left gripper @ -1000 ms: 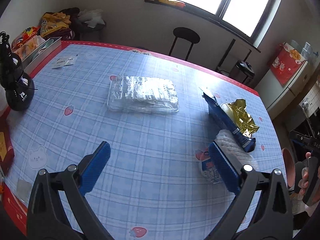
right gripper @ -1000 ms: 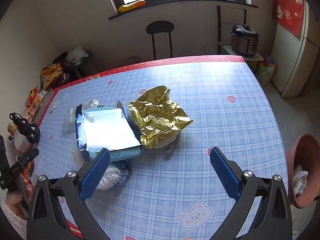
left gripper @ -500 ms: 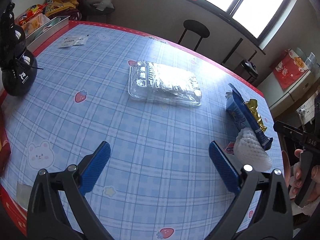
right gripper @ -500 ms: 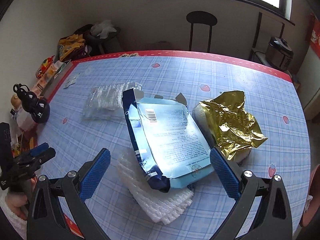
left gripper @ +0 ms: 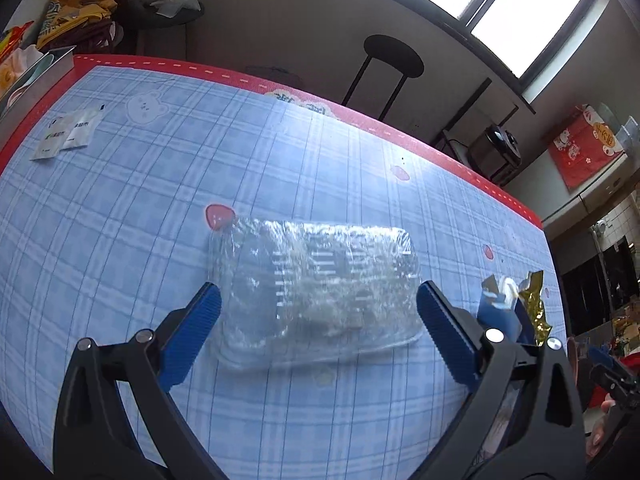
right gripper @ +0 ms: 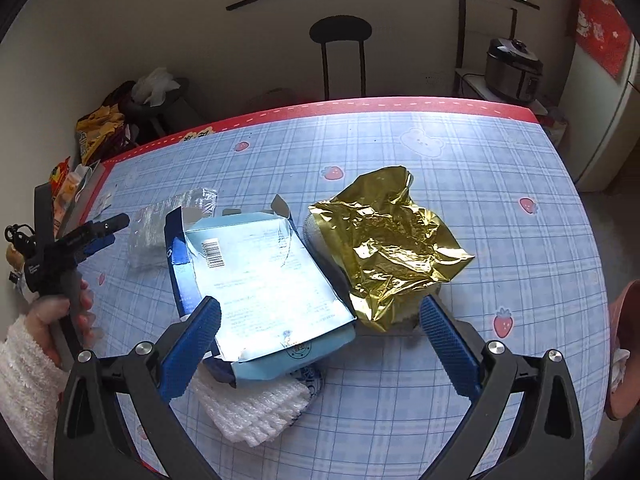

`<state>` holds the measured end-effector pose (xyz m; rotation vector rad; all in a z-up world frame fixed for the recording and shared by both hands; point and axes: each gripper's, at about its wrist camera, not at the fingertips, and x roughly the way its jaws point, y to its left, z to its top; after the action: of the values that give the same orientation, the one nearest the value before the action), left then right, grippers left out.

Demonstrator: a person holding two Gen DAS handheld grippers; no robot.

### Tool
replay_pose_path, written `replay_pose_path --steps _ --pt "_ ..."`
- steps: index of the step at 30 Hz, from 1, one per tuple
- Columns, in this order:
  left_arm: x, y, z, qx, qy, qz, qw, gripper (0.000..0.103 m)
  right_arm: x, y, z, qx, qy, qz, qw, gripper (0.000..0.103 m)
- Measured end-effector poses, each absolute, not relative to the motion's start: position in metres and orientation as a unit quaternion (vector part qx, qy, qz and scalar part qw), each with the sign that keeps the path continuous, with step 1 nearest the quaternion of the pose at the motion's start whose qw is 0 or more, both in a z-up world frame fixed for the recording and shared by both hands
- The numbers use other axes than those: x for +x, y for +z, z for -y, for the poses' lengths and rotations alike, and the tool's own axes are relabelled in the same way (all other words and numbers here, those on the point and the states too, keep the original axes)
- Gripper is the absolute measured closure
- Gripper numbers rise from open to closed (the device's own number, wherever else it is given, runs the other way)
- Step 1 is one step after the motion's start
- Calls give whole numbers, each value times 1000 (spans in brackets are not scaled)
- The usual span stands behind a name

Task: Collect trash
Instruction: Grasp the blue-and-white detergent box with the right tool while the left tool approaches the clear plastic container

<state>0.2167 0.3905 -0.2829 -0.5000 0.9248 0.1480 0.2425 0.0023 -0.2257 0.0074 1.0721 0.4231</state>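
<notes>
A clear plastic clamshell tray (left gripper: 316,284) lies on the blue checked tablecloth, right between the open fingers of my left gripper (left gripper: 316,328), not gripped. In the right wrist view the same tray (right gripper: 168,224) shows at the left, behind a torn blue carton (right gripper: 260,288). A crumpled gold foil wrapper (right gripper: 388,244) sits to the carton's right, and a white foam net (right gripper: 248,412) lies under its near end. My right gripper (right gripper: 320,348) hovers open over the carton's near edge and the foil. My left gripper (right gripper: 86,240) also appears there, held by a hand.
A pink bin (right gripper: 624,352) stands past the table's right edge. Two small white sachets (left gripper: 68,136) lie at the far left. A black stool (right gripper: 340,36) stands behind the table, a cooker (right gripper: 514,68) to the back right, snack bags (left gripper: 76,4) far left.
My left gripper has moved forward and low, so the clear tray now sits between its fingers. My right gripper has shifted right, framing the carton edge and the foil.
</notes>
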Motion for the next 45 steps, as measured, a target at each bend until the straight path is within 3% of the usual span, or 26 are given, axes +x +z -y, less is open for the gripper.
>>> replay_pose_path --steps 12,22,30,34,45 --pt "309 -315 -408 -227 16 -514 827 7 249 -243 22 18 183 -526 830 5" --pt "254 -319 -383 -205 -70 -552 805 7 245 -240 23 27 193 -523 830 5" --pt "194 -326 -310 -87 -136 -588 793 7 230 -240 20 29 208 -524 826 5" --pt "195 -324 -296 -103 -123 -585 795 6 225 -239 20 30 210 -522 826 6" --pt "219 -335 -253 -15 -54 -600 798 6 220 -236 38 41 195 -519 831 5"
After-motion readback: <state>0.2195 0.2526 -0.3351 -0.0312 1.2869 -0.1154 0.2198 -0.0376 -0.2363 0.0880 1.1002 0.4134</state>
